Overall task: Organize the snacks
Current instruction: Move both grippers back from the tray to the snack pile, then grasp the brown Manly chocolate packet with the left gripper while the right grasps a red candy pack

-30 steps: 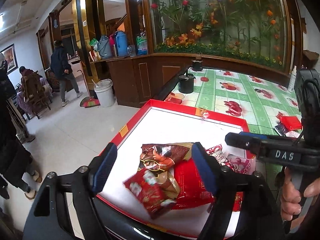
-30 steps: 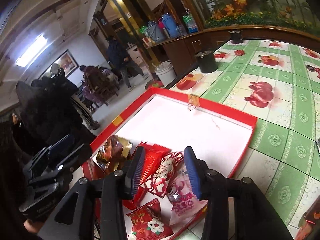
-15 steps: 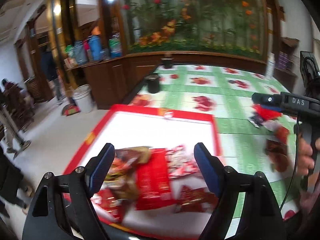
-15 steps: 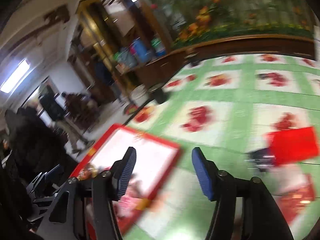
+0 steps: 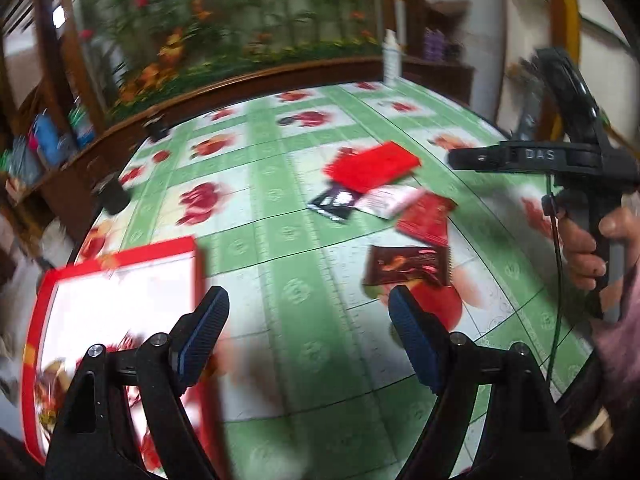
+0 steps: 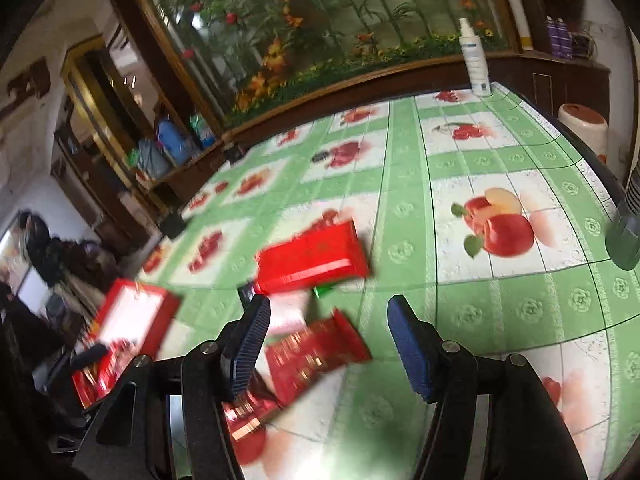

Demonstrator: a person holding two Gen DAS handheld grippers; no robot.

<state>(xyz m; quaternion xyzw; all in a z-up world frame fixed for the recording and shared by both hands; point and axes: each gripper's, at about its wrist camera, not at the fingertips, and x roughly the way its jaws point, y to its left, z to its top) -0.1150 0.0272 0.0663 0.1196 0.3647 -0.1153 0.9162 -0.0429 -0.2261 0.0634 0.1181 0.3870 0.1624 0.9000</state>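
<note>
Both hand-held grippers have swung away from the shallow red-rimmed white tray (image 5: 116,280) toward the loose snacks on the green fruit-print tablecloth (image 5: 288,216). In the left wrist view, the left gripper (image 5: 308,336) hangs wide and empty near a dark brown foil snack packet (image 5: 406,266), likely its next pick. In the right wrist view, the right gripper (image 6: 328,344) has just been opening, its jaws empty above a red crinkled snack packet (image 6: 316,354), a flat red box (image 6: 312,256) beyond.

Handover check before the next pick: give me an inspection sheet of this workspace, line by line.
Surface: green fruit-print tablecloth, flat.
Job's things: red tray at the table's left edge, packets inside, blurred; loose snack packets in a cluster mid-table, brown packet nearest.
Clutter: spray bottle upright at the far edge; dark pot.
Grippers: left gripper open, empty; right gripper open, just been opening, over a red packet, not pressing it.
Cables: thin cable along the right handle.
Surroundings: flower mural, wooden shelving.
</note>
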